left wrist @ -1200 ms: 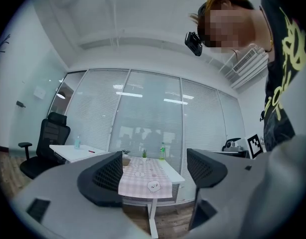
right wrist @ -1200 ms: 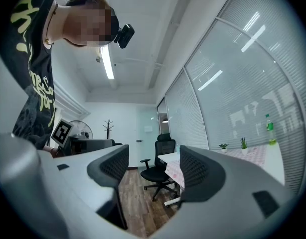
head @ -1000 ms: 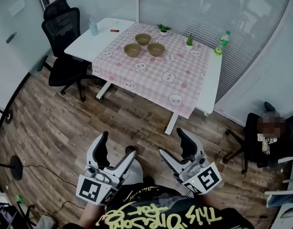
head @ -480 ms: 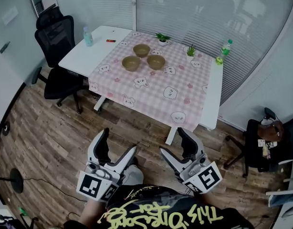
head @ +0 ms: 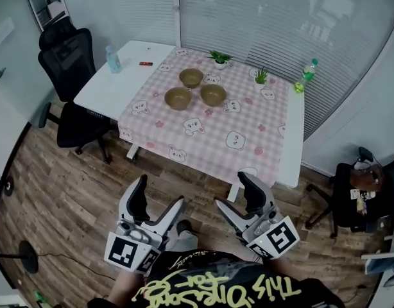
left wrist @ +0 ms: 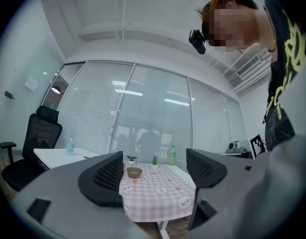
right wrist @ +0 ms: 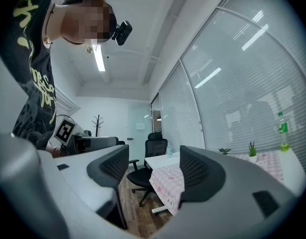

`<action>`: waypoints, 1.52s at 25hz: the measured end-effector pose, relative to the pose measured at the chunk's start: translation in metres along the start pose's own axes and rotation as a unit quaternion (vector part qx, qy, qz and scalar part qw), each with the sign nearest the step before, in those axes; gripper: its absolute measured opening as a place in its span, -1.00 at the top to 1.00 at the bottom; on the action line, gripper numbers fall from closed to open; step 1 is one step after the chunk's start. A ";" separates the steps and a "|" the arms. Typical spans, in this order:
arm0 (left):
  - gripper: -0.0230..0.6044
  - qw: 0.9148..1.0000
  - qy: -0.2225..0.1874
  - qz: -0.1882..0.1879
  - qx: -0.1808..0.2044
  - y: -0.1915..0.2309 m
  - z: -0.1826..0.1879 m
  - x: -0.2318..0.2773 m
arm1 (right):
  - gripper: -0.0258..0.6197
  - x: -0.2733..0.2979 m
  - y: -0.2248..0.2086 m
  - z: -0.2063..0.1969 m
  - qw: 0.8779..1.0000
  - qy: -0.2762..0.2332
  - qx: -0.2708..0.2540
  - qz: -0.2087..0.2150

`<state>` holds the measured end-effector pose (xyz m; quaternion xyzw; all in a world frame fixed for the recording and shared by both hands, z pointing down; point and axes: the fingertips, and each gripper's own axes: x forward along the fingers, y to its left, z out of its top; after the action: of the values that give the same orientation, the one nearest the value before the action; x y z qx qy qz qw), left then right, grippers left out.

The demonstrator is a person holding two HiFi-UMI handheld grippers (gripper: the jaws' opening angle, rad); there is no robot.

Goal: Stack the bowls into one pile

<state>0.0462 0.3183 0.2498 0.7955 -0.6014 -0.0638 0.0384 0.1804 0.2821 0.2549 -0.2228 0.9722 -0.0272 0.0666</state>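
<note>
The left gripper and right gripper are hovering with fingers apart and empty, well apart from the three bowls sitting separately on the surface, likely rigid, light, best pinched at the rim.

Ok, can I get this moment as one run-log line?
left gripper: open, empty | right gripper: open, empty | three bowls: separate, unstacked, on checked tablecloth | stage: pre-grasp, short of table

Wood-plank floor, blind-covered glass walls, black office chair.
</note>
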 end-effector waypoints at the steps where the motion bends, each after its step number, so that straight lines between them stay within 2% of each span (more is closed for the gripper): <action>1: -0.33 1.000 0.001 -0.004 0.001 0.005 0.001 0.002 | -0.01 0.007 -0.001 0.001 1.000 -0.002 -0.001 0.000; 17: -0.29 0.999 0.014 -0.030 0.007 0.084 0.003 0.031 | -0.01 0.092 -0.008 -0.010 1.000 -0.004 -0.002 -0.018; 26: -0.26 0.999 0.016 -0.040 -0.003 0.092 -0.005 0.044 | -0.01 0.100 -0.016 -0.017 1.000 0.011 -0.004 -0.022; 38: -0.24 0.999 0.016 -0.028 -0.001 0.089 -0.003 0.059 | -0.01 0.102 -0.032 -0.015 1.000 0.016 -0.003 -0.007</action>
<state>-0.0219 0.2373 0.2620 0.8127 -0.5785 -0.0523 0.0469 0.1009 0.2091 0.2600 -0.2298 0.9715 -0.0281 0.0504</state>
